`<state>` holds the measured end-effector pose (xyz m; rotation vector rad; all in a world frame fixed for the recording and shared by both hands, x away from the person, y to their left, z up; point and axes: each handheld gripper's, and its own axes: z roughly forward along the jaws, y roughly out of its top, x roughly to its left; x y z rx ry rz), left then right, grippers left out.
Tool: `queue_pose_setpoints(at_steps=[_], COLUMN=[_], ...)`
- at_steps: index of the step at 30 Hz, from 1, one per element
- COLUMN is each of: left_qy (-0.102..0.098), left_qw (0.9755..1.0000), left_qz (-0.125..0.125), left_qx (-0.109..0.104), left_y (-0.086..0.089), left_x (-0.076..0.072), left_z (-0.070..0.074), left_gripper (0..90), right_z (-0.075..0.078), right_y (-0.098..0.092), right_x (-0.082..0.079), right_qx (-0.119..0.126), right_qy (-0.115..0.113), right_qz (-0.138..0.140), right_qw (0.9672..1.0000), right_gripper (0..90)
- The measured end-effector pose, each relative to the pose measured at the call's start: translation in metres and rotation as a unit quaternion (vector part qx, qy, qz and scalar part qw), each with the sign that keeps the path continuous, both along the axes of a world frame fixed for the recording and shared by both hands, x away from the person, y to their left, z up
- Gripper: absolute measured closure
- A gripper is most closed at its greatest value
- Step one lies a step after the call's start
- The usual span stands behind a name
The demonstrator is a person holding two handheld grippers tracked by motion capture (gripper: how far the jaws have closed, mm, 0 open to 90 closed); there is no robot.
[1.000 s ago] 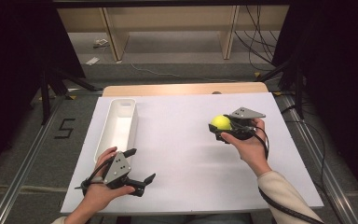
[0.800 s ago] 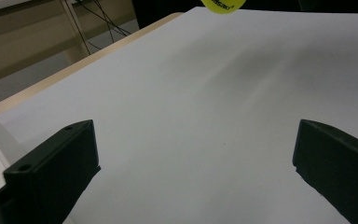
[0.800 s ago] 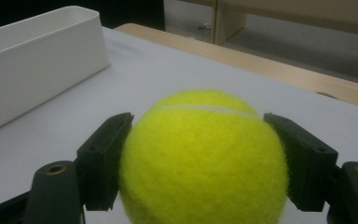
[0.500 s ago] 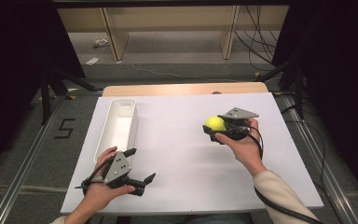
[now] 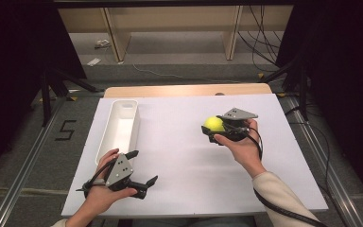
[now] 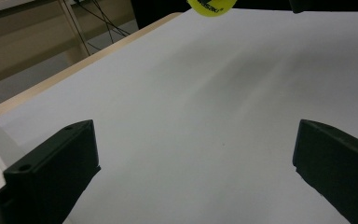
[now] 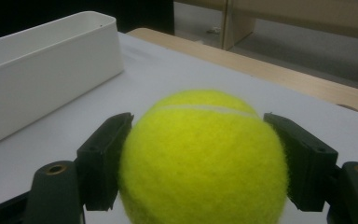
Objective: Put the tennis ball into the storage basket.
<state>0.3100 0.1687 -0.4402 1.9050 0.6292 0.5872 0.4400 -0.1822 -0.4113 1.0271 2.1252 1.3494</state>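
While the right gripper (image 5: 213, 131) is clenched on the ball (image 5: 213, 124), one pad pressing each flank as the right gripper view shows (image 7: 200, 158), the ball sits over the right half of the white board (image 5: 184, 179), well apart from the tray (image 5: 118, 130) at the board's left edge. The step in hand is judged to be a carry of the ball toward the tray. To do it well, the grip should hold as it is, since the pads meet the ball near its widest line and any slackening would let a round, felted thing roll free; the hand should travel level and high enough to pass the tray's near wall, then lower the ball inside before the jaws part, so it cannot bounce out. The left gripper (image 5: 142, 168) rests near the board's front edge, just beside the tray's near end, its jaws released and wide with nothing between them (image 6: 193, 154); it is best kept there, out of the path. Whether the ball touches the board or hangs just above it cannot be told, as the high view hides its underside behind the gripper. In the left gripper view the ball (image 6: 212, 6) is cut off by the top edge, with print on it too cropped to read. Much of the tray's floor is lost in white glare
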Motion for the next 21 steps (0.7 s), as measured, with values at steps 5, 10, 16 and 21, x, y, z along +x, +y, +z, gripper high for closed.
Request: queue_pose_setpoints(at_steps=[5,10,16,21], left_qy=[0.000,-0.001,-0.001,0.000], left_qw=[1.0000,1.0000,1.0000,1.0000], left_qz=[-0.001,-0.001,-0.002,-0.003], left_qx=[0.001,0.001,0.001,0.002], left_y=[-0.0003,-0.0003,-0.0002,-0.0005], left_x=[0.0001,-0.0001,-0.0001,-0.0001], left_z=[-0.0001,0.0001,0.0000,-0.0002], left_gripper=[0.0,0.0,0.0,0.0], right_z=[0.0000,0.0000,0.0010,0.0013], right_y=[0.0021,0.0045,0.0077,0.0101], right_x=[0.0003,0.0005,0.0009,0.0010], right_qx=[0.000,0.002,0.004,0.003], right_qy=[0.003,0.003,0.003,0.002], right_qz=[0.004,0.007,0.009,0.013], right_qw=[1.0000,1.0000,0.9999,0.9999], right_gripper=[27.1,27.1,27.1,27.1])
